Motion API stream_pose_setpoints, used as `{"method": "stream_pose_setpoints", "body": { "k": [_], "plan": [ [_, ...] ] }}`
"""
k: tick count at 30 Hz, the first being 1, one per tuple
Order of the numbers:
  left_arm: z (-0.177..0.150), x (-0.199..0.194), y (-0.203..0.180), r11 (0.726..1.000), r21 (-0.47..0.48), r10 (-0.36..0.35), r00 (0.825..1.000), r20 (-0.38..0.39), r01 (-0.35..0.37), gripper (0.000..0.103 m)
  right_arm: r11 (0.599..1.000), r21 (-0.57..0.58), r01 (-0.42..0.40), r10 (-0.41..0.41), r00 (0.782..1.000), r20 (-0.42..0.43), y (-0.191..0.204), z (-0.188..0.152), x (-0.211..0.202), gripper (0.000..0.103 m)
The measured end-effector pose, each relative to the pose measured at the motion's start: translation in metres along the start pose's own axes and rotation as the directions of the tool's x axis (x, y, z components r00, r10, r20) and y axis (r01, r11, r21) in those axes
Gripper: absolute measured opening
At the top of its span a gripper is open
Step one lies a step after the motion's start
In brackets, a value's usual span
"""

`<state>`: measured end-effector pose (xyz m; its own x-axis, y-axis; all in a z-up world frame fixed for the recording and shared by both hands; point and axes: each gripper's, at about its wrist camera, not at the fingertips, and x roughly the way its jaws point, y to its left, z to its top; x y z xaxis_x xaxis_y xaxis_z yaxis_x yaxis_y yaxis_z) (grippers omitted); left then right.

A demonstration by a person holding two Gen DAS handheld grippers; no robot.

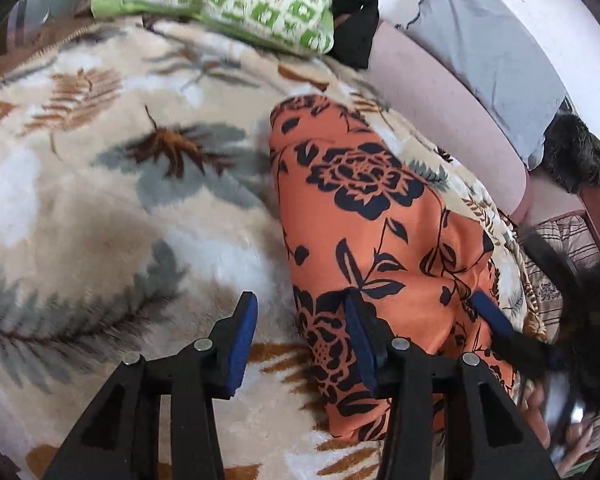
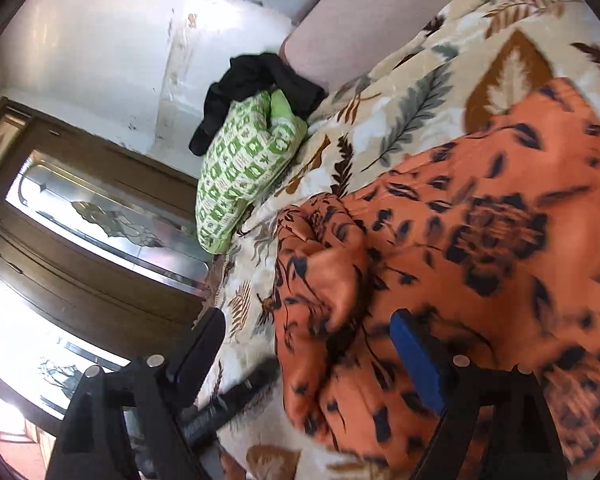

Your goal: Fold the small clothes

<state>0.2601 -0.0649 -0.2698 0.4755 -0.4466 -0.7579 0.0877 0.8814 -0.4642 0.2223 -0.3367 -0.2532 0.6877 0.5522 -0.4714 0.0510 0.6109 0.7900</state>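
Hovering open over the orange floral garment (image 1: 364,216) on the leaf-print blanket (image 1: 100,184): left tongs (image 1: 302,344) and right tongs (image 2: 312,356), both gripping nothing (pinch matching corners, keep edges square).

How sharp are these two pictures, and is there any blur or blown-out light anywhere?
Left wrist view: mostly sharp on the orange floral cloth and leaf-print blanket, with motion smear at the right edge. Right wrist view: the cloth is blurred throughout, and the glass door at lower left is washed out by daylight. Both bend strongly toward the rims.
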Motion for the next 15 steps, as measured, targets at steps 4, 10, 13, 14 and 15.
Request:
{"method": "stream_pose_setpoints", "body": {
  "k": [4,10,13,14,15],
  "plan": [
    [0.000,0.004,0.008,0.999,-0.043,-0.033,0.999,-0.022,0.032,0.048,0.995,-0.050,0.090,-0.094,0.992,-0.081,0.002,0.016,0.058,0.087],
    [0.005,0.002,0.009,0.999,-0.043,-0.021,1.000,-0.011,0.020,0.048,0.938,-0.278,0.206,-0.244,0.964,-0.110,0.039,0.008,0.095,0.025],
    [0.006,-0.004,0.009,0.999,-0.040,-0.035,0.999,0.010,0.035,0.048,0.906,-0.328,0.269,-0.313,0.945,-0.090,0.054,0.003,0.086,0.020],
    [0.006,-0.007,0.006,0.999,-0.026,-0.039,0.999,0.022,0.040,0.048,0.903,-0.331,0.275,-0.314,0.947,-0.069,0.059,0.002,0.076,0.019],
    [0.005,-0.009,0.004,0.999,-0.011,-0.039,0.999,0.029,0.039,0.048,0.900,-0.330,0.284,-0.311,0.950,-0.030,0.064,0.000,0.060,0.019]
  ]
}}
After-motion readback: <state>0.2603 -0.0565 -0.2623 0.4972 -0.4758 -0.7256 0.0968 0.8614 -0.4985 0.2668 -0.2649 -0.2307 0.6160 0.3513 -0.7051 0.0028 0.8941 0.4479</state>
